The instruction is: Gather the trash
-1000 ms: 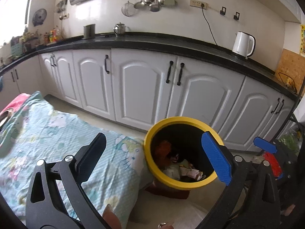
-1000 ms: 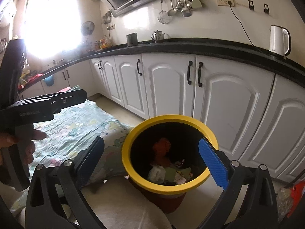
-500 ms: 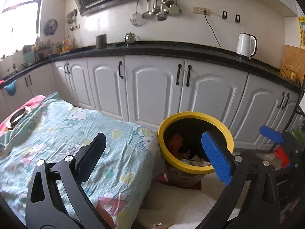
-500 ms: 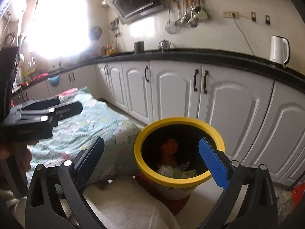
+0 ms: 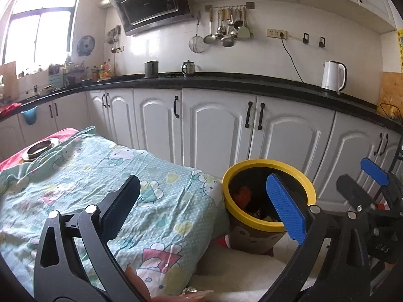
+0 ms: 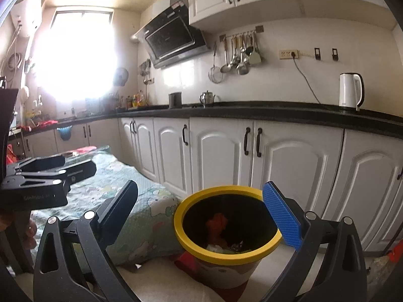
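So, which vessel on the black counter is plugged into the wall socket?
The white electric kettle at the right end; a black cord runs to it. The dark pot and steel teapot have none.

Little is legible: faint embossed lettering on my left gripper's (image 6: 47, 173) body at the frame's left edge, unreadable, and small print on the range hood (image 6: 173, 39) front at upper centre (too blurred to make out).

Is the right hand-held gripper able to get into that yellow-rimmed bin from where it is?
Probably yes. The right hand-held gripper is open and empty, the bin has no lid, and nothing lies between them.
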A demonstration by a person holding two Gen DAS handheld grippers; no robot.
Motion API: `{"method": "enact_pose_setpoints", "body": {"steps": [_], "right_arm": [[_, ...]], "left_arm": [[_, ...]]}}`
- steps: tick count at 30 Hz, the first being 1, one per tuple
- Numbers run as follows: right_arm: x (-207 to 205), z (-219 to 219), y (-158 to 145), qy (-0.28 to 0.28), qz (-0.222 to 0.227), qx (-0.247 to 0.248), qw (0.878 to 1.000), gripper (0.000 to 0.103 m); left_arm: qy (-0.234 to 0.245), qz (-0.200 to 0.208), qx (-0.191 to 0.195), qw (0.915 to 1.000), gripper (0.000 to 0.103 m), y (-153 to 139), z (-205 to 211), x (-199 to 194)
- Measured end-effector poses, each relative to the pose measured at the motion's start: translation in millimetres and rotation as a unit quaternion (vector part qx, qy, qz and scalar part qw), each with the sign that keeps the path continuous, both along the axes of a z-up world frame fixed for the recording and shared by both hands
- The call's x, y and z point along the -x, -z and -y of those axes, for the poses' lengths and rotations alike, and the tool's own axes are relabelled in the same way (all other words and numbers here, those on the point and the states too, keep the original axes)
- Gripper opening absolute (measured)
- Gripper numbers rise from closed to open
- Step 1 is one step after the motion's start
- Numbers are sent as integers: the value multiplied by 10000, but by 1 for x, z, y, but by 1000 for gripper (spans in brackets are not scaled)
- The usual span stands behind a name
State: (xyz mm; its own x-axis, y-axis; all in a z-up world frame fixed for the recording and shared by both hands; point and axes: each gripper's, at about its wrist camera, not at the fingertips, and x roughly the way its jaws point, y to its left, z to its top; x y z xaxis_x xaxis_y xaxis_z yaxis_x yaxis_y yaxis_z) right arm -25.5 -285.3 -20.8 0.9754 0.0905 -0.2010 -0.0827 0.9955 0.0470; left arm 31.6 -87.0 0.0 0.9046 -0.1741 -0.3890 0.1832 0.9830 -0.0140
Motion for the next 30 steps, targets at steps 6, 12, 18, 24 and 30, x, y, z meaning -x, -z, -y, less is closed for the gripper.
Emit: {"method": "enact_pose_setpoints", "body": {"steps": [6,12,18,24,30], "right_arm": [[4,1,2,94,30,12,10000,97],[4,2,3,107,25,5,9999,97],[5,1,4,93,-7,30,10000,97],[5,-1,5,93,-32,34,9999,97],[4,-2,7,120,-59,3,9999,97]], "left_arm": [[-4,-9,36,10000,92,1,-1,4],[34,-38,62,10000,92,4,-1,5],[11,-49,83,10000,92,4,-2,5],[7,-58,85,9999,92,4,-3,4],[-9,-41,83,10000,92,3,-3,5]]}}
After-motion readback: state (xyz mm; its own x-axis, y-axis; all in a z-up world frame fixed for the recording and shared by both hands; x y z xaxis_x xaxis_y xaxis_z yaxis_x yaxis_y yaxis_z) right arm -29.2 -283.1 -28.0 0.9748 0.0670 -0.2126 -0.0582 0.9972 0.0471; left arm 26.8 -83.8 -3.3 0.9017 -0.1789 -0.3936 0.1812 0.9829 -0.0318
